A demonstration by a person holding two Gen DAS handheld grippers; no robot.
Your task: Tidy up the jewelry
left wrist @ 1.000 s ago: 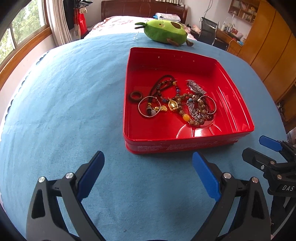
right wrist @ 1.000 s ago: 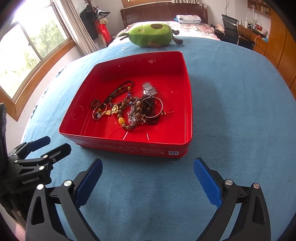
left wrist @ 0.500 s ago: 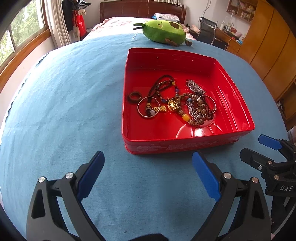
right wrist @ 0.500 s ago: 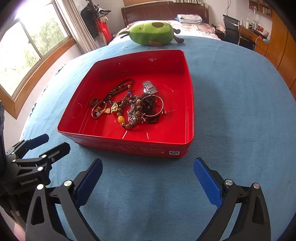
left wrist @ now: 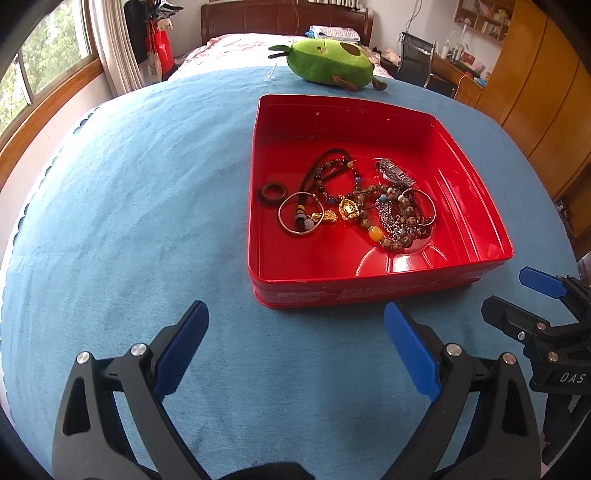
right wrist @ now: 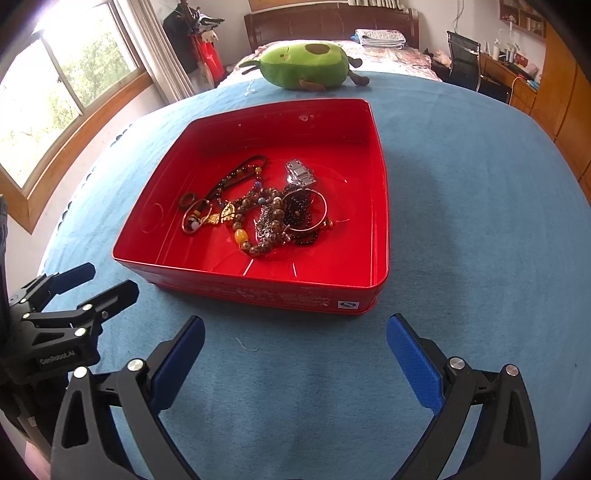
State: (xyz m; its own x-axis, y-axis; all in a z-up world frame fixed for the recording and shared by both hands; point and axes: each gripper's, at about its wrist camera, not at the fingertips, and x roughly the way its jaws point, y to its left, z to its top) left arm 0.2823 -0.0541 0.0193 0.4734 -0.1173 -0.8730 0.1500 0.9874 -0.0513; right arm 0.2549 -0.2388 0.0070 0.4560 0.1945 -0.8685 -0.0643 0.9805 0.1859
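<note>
A red tin tray (left wrist: 476,192) (right wrist: 380,206) lies on the blue cloth. In it sits a tangle of jewelry (left wrist: 369,206) (right wrist: 266,218): bead strings, a dark ring (left wrist: 274,192), a silver bangle (left wrist: 295,218), a gold pendant (left wrist: 349,210), a metal watch band (right wrist: 300,172). My left gripper (left wrist: 295,347) hangs open in front of the tray's near wall, nothing between its blue pads. My right gripper (right wrist: 295,350) is open too, just short of the tray's near side. Each gripper shows in the other's view, the right gripper (left wrist: 517,299) at the right edge, the left gripper (right wrist: 99,284) at the left edge.
A green avocado plush (left wrist: 328,64) (right wrist: 306,64) lies beyond the tray at the cloth's far edge. A window (right wrist: 55,99) is at the left, wooden wardrobes (left wrist: 535,81) at the right, a bed (right wrist: 332,33) and a desk with a chair behind.
Both views have shifted slightly: the tray sits a little further left and nearer in each. Both grippers remain open and the jewelry has not moved.
</note>
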